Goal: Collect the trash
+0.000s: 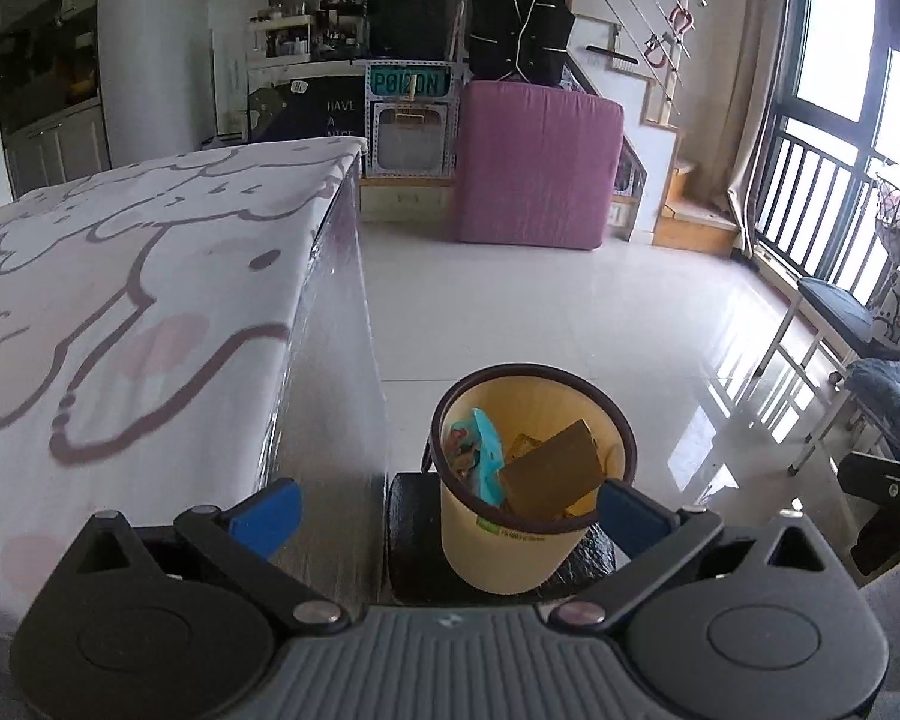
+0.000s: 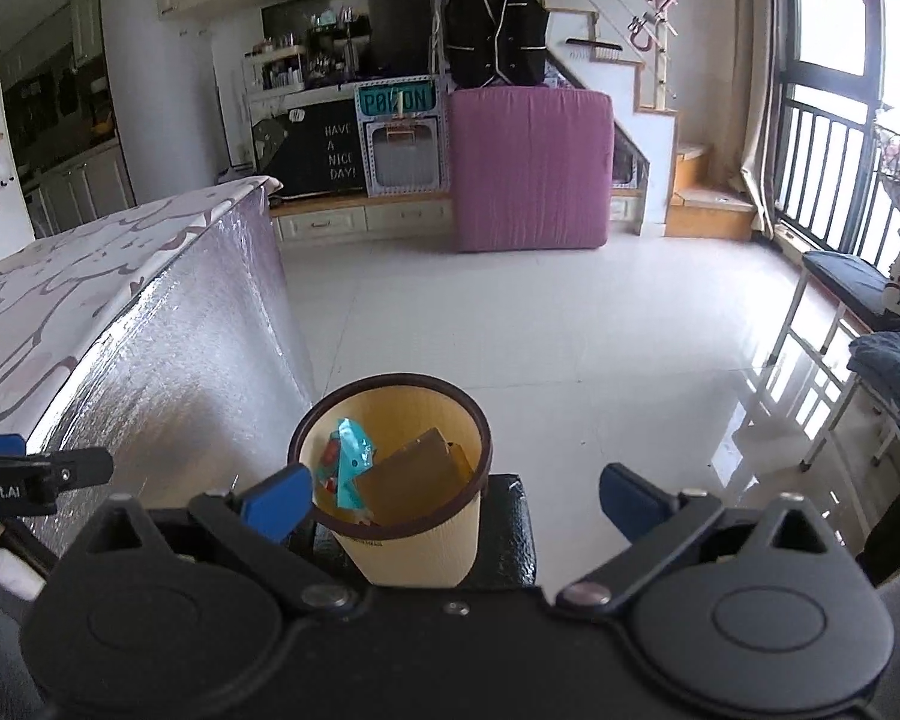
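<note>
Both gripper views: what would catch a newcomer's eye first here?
A yellow bin with a dark rim stands on a black stool beside the table, holding a teal wrapper and a brown cardboard piece. Farther back, a pink mattress leans upright by the stairs.

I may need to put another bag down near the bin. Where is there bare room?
The white tiled floor is bare between the table side, the purple cushion and the chairs by the window. The patterned tabletop shows nothing on it. It is tight only at the yellow bin, which sits on a black stand against the table.
</note>
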Demonstrator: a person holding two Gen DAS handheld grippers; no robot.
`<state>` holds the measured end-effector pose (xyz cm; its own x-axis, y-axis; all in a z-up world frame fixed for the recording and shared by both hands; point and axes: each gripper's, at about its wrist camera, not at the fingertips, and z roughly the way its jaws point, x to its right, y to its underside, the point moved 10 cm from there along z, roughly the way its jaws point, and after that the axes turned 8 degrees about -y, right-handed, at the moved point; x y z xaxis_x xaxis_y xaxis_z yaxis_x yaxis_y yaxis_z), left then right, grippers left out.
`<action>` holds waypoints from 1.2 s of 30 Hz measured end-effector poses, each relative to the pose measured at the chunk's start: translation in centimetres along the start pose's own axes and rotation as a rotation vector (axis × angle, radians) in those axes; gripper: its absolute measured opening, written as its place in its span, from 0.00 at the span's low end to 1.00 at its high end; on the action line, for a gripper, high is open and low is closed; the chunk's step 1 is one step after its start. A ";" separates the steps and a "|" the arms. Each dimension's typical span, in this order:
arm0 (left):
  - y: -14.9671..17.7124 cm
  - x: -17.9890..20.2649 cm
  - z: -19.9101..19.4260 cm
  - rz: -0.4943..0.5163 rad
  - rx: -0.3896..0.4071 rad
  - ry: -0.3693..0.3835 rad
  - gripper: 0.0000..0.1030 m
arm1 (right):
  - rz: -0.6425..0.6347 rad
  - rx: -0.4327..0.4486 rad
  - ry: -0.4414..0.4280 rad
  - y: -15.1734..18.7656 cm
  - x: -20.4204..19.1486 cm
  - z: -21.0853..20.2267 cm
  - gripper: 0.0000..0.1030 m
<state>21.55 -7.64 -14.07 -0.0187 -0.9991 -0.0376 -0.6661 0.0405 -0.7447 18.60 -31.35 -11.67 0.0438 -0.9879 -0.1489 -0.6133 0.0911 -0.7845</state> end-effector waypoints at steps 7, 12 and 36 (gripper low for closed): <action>2.3 -0.3 -1.2 -0.007 0.032 -0.015 1.00 | -0.018 0.027 0.011 1.9 -0.1 -1.6 1.00; 3.1 -0.4 -1.9 -0.009 0.057 -0.023 1.00 | -0.021 0.042 0.012 3.2 -0.1 -2.2 1.00; 4.5 0.5 -3.8 0.019 0.155 -0.031 1.00 | -0.034 0.123 0.036 4.5 -0.4 -3.0 1.00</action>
<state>15.70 -8.02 -14.91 -0.0060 -0.9974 -0.0716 -0.5427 0.0633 -0.8375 13.41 -30.92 -13.36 0.0333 -0.9944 -0.1005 -0.5106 0.0695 -0.8570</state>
